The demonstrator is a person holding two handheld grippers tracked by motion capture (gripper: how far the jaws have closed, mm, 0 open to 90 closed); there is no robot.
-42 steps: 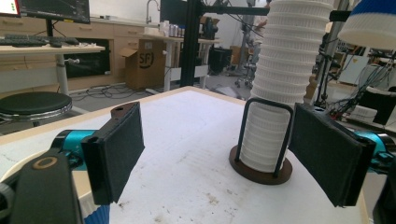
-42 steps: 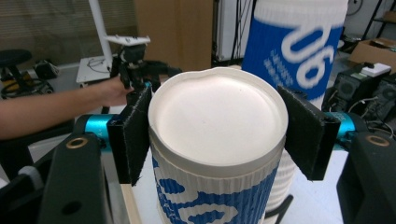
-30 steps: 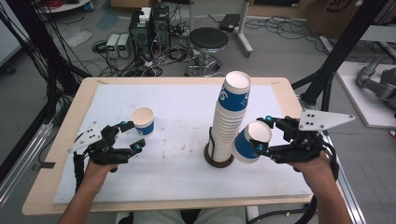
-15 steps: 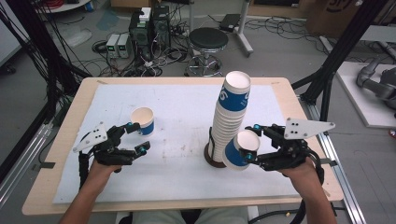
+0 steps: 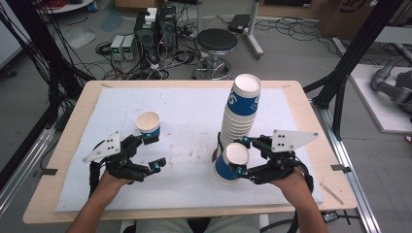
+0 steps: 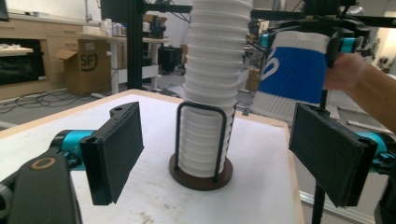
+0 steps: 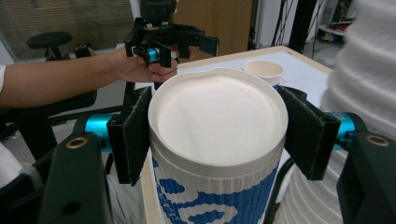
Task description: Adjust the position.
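A tall stack of blue-and-white paper cups (image 5: 240, 116) stands in a wire holder at the middle right of the white mat (image 5: 184, 111). My right gripper (image 5: 239, 155) is shut on one blue-and-white cup (image 5: 227, 167), held tilted just in front of the stack's base. In the right gripper view the pads (image 7: 133, 133) press the cup (image 7: 217, 121) from both sides below its rim. A single cup (image 5: 148, 124) stands upright on the mat at the left. My left gripper (image 5: 154, 152) hovers open just in front of it, with nothing between its jaws. In the left gripper view it faces the stack (image 6: 210, 93).
The wooden table's front edge (image 5: 184, 213) lies close to both hands. Behind the table are a black stool (image 5: 217, 41), computer boxes (image 5: 155, 24) and cables on the floor. Black frame posts (image 5: 352, 53) rise at the right.
My right gripper has carried the cup left and down, from beside the stack to in front of its base. The left gripper has drifted slightly to the right, still open.
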